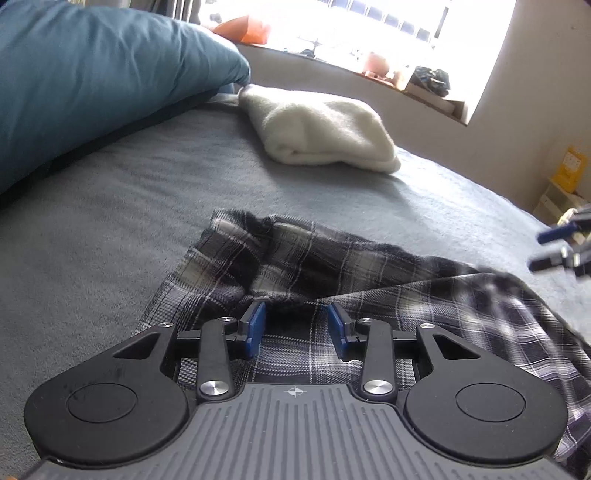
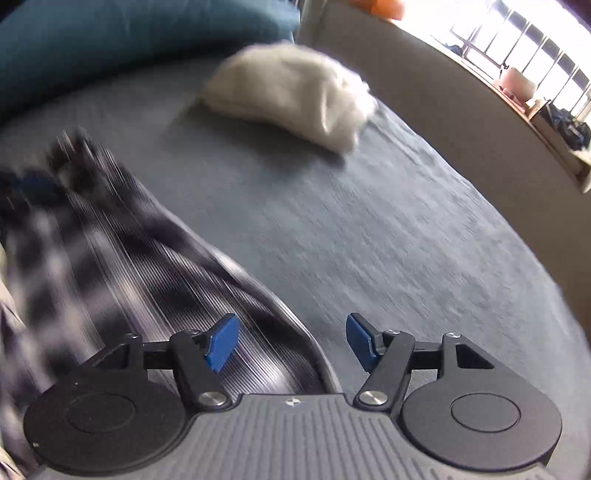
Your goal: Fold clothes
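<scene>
We see the left gripper low over the plaid shirt, its blue pads spread with a wide gap between them and nothing pinched; checked cloth shows in the gap and under the fingers. Just ahead of the pads a fold of the shirt rises in a ridge, and beyond it the cloth lies rumpled, one layer lapped over another. The shirt spreads to the right and toward the camera, running off the lower right edge.

The right gripper is also spread, its pads well apart and holding nothing. Its left pad hangs over the shirt's edge, its right pad over bare blanket. This view is smeared, so we cannot make out the shirt's folds here. In the left wrist view the right gripper shows blurred at the far right edge, above the blanket beside the shirt.

The shirt lies on the grey-blue blanket. Farther off rests a folded white towel, apart from the shirt. A teal pillow sits at the left, near the towel. Behind is a bright window with a cluttered sill.
</scene>
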The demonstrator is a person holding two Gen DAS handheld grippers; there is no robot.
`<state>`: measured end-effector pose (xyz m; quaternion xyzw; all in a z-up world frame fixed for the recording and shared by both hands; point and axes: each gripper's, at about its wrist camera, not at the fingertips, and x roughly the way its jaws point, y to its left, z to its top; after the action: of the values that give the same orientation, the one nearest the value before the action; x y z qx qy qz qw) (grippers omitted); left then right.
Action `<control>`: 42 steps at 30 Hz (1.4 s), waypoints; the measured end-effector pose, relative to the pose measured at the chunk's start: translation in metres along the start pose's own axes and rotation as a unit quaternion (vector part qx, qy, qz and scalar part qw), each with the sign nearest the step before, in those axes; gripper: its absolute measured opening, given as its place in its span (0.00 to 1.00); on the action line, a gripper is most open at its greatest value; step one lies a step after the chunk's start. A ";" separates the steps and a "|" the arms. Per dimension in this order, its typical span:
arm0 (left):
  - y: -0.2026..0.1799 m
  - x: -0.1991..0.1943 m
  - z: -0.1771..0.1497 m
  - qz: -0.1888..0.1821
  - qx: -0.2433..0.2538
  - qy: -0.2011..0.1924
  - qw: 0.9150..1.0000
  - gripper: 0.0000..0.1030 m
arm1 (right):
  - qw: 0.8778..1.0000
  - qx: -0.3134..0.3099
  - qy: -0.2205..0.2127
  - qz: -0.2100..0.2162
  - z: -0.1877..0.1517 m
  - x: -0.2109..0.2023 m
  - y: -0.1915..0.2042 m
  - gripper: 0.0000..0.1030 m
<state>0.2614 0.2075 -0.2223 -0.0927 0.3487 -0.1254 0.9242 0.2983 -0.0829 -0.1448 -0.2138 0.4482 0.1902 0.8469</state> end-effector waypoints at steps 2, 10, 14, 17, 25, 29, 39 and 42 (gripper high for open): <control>0.001 -0.002 0.001 0.002 -0.003 -0.004 1.000 0.36 | 0.997 0.042 -0.032 0.051 0.022 0.003 0.006 0.65; 0.015 0.002 -0.001 0.016 -0.035 0.008 0.999 0.36 | 0.983 0.007 -0.035 0.180 0.090 0.073 0.098 0.59; 0.013 0.004 -0.002 0.021 -0.024 0.003 0.999 0.36 | 0.984 -0.020 -0.011 0.179 0.100 0.099 0.123 0.51; 0.012 0.005 -0.002 0.028 -0.015 -0.002 0.999 0.36 | 0.983 0.003 -0.013 0.184 0.103 0.110 0.124 0.07; 0.011 0.016 -0.002 0.043 0.000 -0.007 0.999 0.36 | 0.981 0.067 -0.065 0.169 0.107 0.105 0.107 0.05; 0.009 0.017 -0.003 0.049 0.013 -0.006 0.999 0.36 | 0.973 0.140 -0.083 0.166 0.092 0.085 0.071 0.10; 0.000 0.011 0.003 0.063 0.015 -0.005 0.998 0.37 | 0.926 0.327 -0.124 0.143 0.037 0.023 -0.027 0.51; -0.004 0.005 0.006 0.071 0.021 -0.009 0.997 0.38 | 0.898 0.406 -0.137 0.097 -0.026 -0.025 -0.083 0.51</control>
<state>0.2685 0.2030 -0.2206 -0.0499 0.3438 -0.0660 0.9354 0.3102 -0.1696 -0.1210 0.2214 0.3847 0.1007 0.8904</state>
